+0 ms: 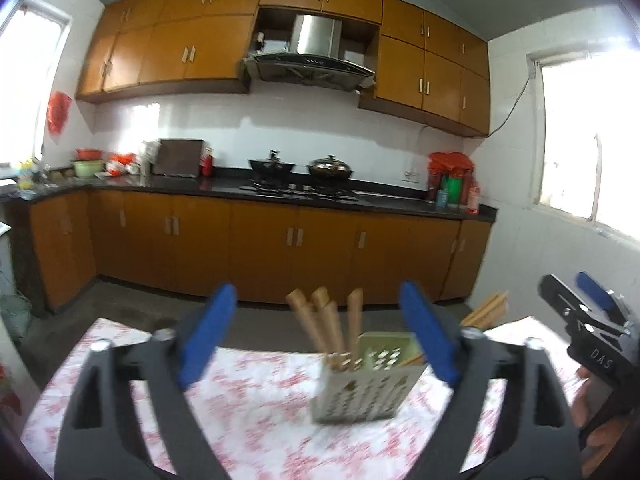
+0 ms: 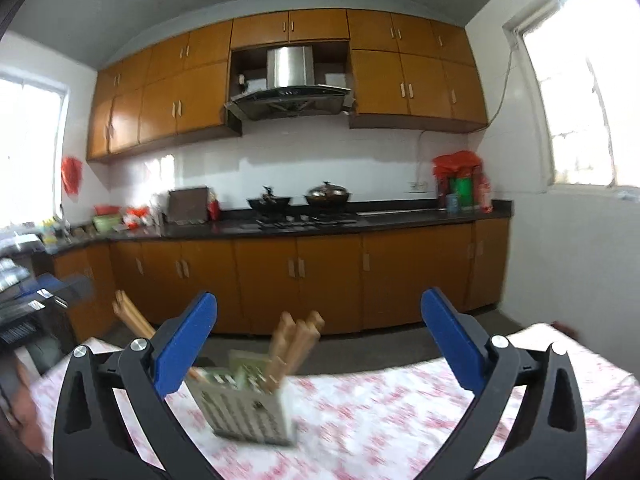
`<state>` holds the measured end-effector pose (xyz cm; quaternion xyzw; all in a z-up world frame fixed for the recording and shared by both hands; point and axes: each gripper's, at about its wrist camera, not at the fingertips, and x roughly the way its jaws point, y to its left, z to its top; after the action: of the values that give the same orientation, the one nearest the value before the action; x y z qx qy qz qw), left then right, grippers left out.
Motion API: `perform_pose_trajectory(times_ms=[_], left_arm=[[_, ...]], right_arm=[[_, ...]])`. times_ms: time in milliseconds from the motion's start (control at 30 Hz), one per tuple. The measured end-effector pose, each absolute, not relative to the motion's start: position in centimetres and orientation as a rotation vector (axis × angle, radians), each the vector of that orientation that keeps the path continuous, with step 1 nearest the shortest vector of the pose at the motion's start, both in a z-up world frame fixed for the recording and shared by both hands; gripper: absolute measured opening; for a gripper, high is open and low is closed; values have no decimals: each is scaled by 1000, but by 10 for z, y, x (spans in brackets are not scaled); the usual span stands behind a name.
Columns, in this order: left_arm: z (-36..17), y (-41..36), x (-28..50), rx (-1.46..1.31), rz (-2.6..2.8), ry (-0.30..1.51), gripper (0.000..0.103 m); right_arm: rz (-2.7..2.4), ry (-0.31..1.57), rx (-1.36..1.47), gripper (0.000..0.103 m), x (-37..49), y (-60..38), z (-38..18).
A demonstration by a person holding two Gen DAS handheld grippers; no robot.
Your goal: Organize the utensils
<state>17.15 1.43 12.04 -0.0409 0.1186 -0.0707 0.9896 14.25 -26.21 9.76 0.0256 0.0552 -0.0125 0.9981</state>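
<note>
A pale green perforated utensil holder stands on the floral tablecloth. Several wooden utensil handles stick up from it, and more wooden sticks lean out on its right side. My left gripper is open and empty, just in front of the holder. The right gripper shows at the right edge of the left wrist view. In the right wrist view the holder stands left of centre with the handles in it. My right gripper is open and empty above the table.
Behind the table runs a dark counter with two pots on the stove, orange cabinets below and above. Bottles stand at the counter's right end. A window is on the right wall.
</note>
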Motion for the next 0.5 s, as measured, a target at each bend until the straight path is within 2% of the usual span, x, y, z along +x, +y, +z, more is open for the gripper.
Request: perform_pose_trajectory(times_ms=[67,200,333,500], left_arm=[[109,22,151,-43,-101,247,99],[81,29,119,16,-31,283,99],[53,31,92,50,-1,314,99],[24,27,70,87,-10,342,99]], right_arm=[[-62,151,-4,101,129,-259,83],[-81,226,-68,101,113,-249,57],[-24,301,-6,101,95,-244,32],[16,307,-7,101,75,-227,11]])
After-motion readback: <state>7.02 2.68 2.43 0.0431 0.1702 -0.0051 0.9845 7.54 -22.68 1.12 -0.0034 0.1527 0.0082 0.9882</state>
